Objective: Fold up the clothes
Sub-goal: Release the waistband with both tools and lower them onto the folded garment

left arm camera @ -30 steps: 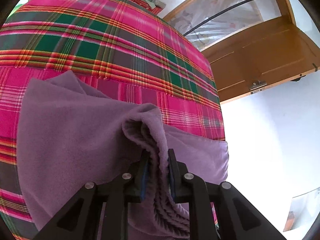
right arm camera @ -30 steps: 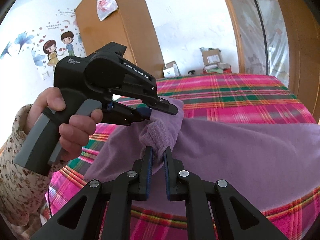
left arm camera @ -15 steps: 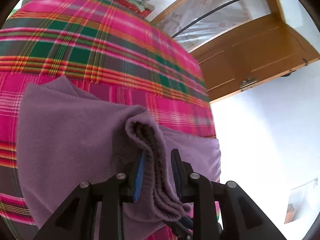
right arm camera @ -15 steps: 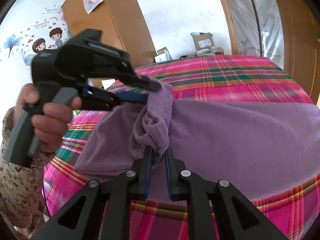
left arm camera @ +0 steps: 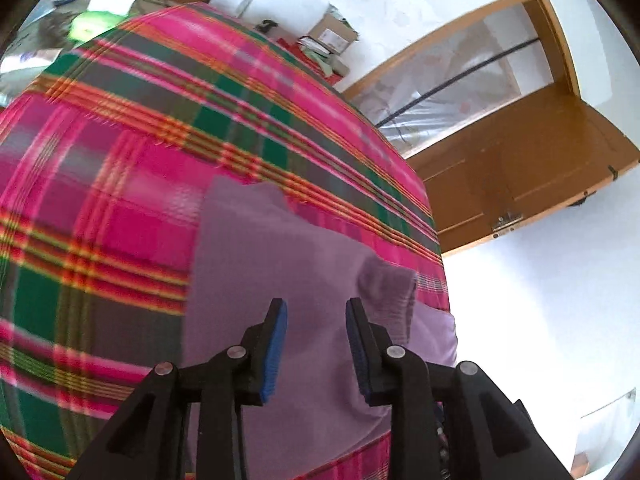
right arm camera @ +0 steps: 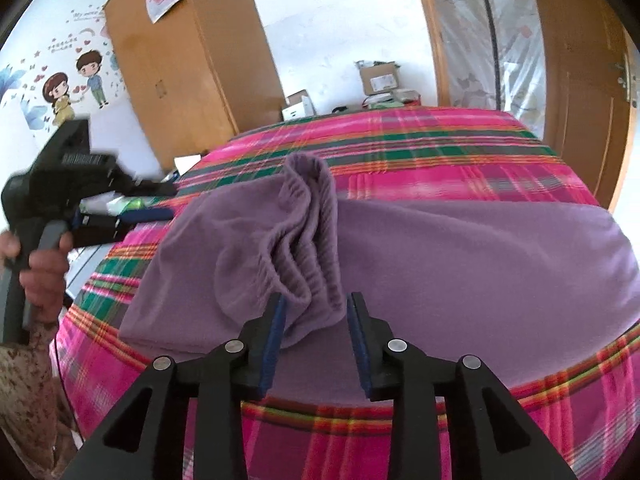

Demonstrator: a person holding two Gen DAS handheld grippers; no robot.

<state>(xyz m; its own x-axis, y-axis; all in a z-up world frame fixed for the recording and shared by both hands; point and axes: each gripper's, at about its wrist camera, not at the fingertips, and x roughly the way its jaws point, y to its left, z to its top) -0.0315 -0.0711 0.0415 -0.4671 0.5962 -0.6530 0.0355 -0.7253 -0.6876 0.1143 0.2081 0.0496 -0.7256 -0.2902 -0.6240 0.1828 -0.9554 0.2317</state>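
A purple fleece garment (right arm camera: pixel 460 272) lies spread on the plaid bed near its front edge. Its ribbed hem (right arm camera: pixel 304 248) is bunched in a ridge just beyond my right gripper (right arm camera: pixel 316 320), which is open, its jaws either side of the ridge's near end. In the left wrist view the same garment (left arm camera: pixel 264 280) lies flat under my left gripper (left arm camera: pixel 316 328), which is open and empty above it; the ribbed bunch (left arm camera: pixel 388 292) sits just right of its right finger. The left gripper also shows in the right wrist view (right arm camera: pixel 160 202), held off the bed's left side.
The bed has a pink, green and red plaid cover (right arm camera: pixel 440 148). A wooden wardrobe (right arm camera: pixel 188 60) stands behind it on the left, a wooden door (right arm camera: pixel 580 100) on the right. Cardboard boxes (right arm camera: pixel 376 78) sit beyond the far edge.
Both grippers have opened and let go of the ribbed hem, which now rests on the garment. The left gripper has pulled away to the left, off the fabric.
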